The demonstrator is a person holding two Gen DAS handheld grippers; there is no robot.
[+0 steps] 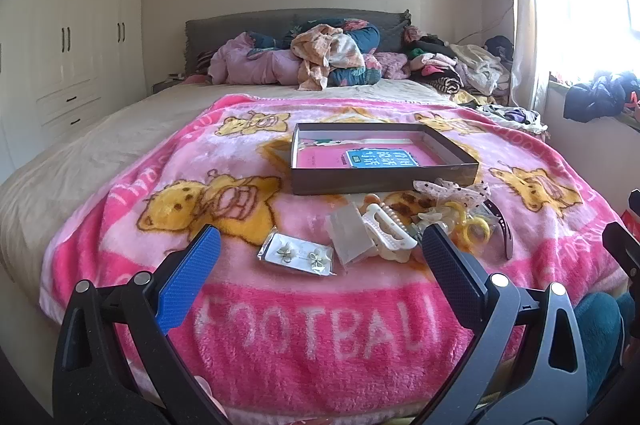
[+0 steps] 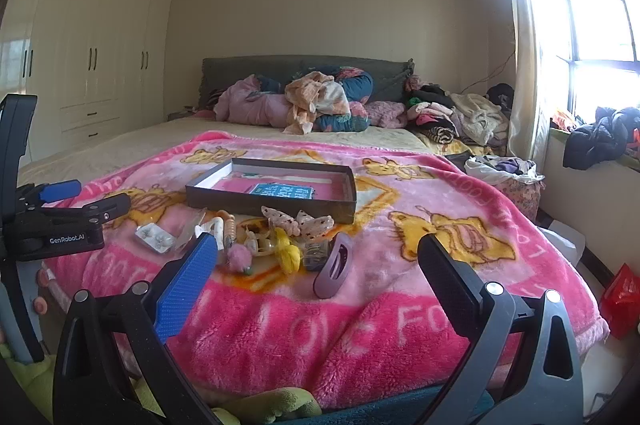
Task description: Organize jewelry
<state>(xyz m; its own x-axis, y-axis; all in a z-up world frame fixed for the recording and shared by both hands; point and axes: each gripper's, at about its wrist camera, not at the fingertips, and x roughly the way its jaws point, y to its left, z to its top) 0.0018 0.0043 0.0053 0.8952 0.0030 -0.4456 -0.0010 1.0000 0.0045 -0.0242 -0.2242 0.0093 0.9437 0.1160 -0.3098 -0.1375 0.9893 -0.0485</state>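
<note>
Holding nothing, left gripper point(image 1: 320, 249): fingers spread wide above the blanket's point(image 1: 120, 225) near edge, facing the earring packet point(image 1: 297, 257).
Right gripper point(image 2: 316, 257): fingers wide apart, nothing between them, over the near edge, facing the purple hair clip point(image 2: 334, 267).
Box point(image 1: 384, 179): open, brown, at the blanket's middle, a blue card point(image 1: 374, 158) inside.
Jewelry pile: just in front of the box, with a white hair claw point(image 1: 388, 235), pearl string point(image 1: 394, 215), yellow rings point(image 1: 476, 227), spotted bow point(image 1: 452, 191) and clear bag point(image 1: 348, 235).
Bed's far edge: heaped clothes point(image 1: 332, 53).
</note>
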